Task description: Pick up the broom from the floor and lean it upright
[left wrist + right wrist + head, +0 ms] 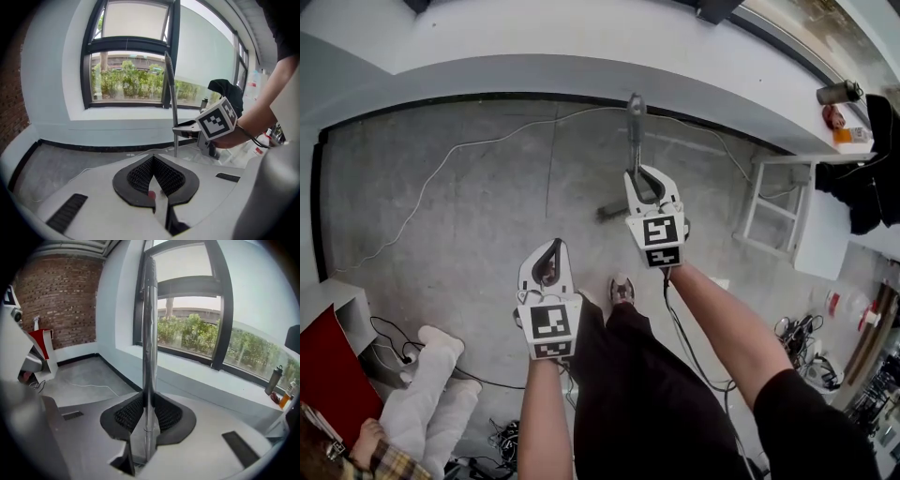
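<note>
The broom's grey metal handle (635, 131) stands nearly upright over the concrete floor. A dark part near its lower end (612, 212) shows by the floor. My right gripper (645, 174) is shut on the handle. In the right gripper view the handle (149, 333) runs straight up between the black pads (126, 416). My left gripper (551, 247) hangs lower and to the left, shut with nothing in it, apart from the broom. The left gripper view shows the handle (170, 98) and the right gripper (186, 128) in front of a window.
A white cable (459, 150) snakes over the floor by the back wall. A white stool (773, 211) stands at the right below a ledge with a bottle (839, 92). A seated person's legs (431, 384), a red box (328, 370) and cables lie at the lower left.
</note>
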The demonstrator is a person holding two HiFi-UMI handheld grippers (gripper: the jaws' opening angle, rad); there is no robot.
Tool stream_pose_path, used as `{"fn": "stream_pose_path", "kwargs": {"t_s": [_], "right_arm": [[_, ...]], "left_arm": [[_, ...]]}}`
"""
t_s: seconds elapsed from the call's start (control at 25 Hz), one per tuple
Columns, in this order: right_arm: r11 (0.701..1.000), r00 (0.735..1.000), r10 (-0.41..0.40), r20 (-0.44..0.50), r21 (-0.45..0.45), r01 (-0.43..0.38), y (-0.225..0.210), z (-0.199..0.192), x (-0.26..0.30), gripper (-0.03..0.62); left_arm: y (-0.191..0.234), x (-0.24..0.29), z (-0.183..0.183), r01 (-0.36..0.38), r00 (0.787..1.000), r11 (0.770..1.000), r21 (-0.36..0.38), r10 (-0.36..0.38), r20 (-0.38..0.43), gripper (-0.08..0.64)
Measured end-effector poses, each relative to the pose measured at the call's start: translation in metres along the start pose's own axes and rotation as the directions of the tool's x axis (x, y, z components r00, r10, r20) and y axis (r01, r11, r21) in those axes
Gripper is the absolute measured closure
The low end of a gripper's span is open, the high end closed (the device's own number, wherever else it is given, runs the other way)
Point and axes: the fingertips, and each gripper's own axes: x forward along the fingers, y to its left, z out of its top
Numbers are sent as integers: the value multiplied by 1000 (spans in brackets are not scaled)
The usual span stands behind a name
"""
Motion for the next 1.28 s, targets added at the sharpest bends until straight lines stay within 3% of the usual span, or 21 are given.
{"fn": "stream_pose_path", "kwargs": {"t_s": [0.2, 0.52, 0.8, 1.28], "right_arm": [[997, 997, -69, 44, 51, 66, -14, 6, -10, 525], [993, 991, -103, 85, 65, 97, -20, 9, -17, 525], [975, 973, -203, 110, 111, 191, -28, 7, -24, 525], [976, 969, -217, 115, 12, 217, -3, -6, -36, 525]], "left_arm": [[-8, 4, 10, 21, 1000, 999, 35, -21, 12, 555], [-13, 7, 5, 34, 999, 999, 33, -34, -2, 555], [-10, 8, 1, 41, 999, 998, 50, -41, -16, 555], [-1, 13, -2, 34, 999, 998, 54, -32, -27, 555]]}}
